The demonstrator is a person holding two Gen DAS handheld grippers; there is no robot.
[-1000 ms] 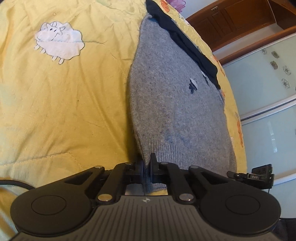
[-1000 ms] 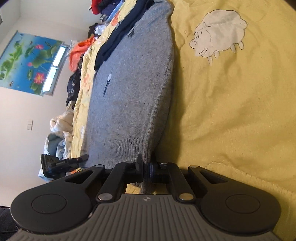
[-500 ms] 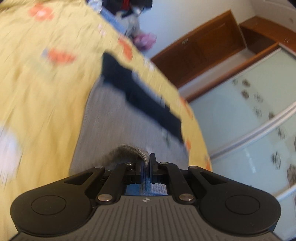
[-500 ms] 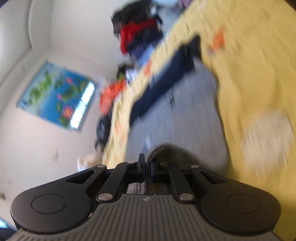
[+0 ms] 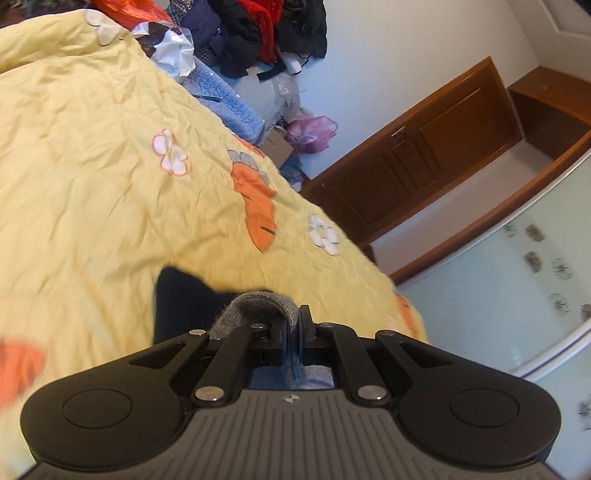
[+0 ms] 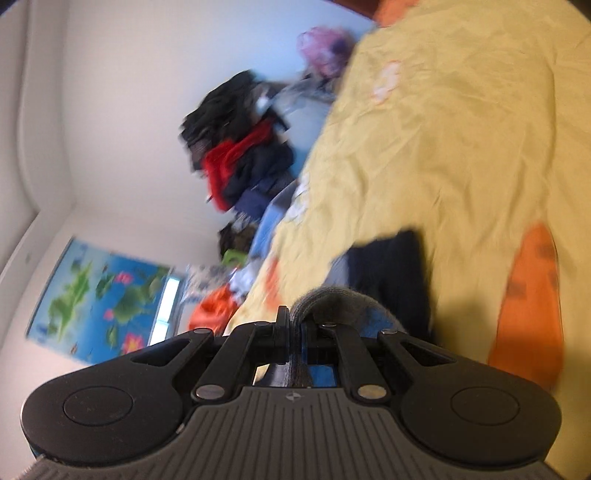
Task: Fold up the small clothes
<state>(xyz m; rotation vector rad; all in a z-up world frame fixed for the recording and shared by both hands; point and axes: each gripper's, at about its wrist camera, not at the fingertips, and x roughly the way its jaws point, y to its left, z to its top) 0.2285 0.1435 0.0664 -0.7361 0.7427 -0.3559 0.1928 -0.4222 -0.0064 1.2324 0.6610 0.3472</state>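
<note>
My left gripper point(image 5: 292, 325) is shut on the hem of a grey knit sweater point(image 5: 255, 306), which humps up over the left finger. A dark navy part of the garment point(image 5: 177, 299) lies just beyond on the yellow quilt point(image 5: 92, 177). My right gripper point(image 6: 295, 326) is shut on the same grey sweater point(image 6: 340, 299), which bulges over its right finger. The navy part point(image 6: 388, 266) shows just ahead of it. Most of the sweater is hidden below both grippers.
A heap of dark, red and blue clothes point(image 5: 255, 33) sits past the far end of the bed, also blurred in the right wrist view point(image 6: 240, 158). A brown wooden cabinet point(image 5: 424, 155) and pale glass doors point(image 5: 498, 288) stand on the right. A blue poster point(image 6: 99, 295) hangs on the wall.
Both grippers have lifted the grey hem and swept it forward over the sweater toward its navy end. The flat grey body has dropped out of view and the room's far end shows.
</note>
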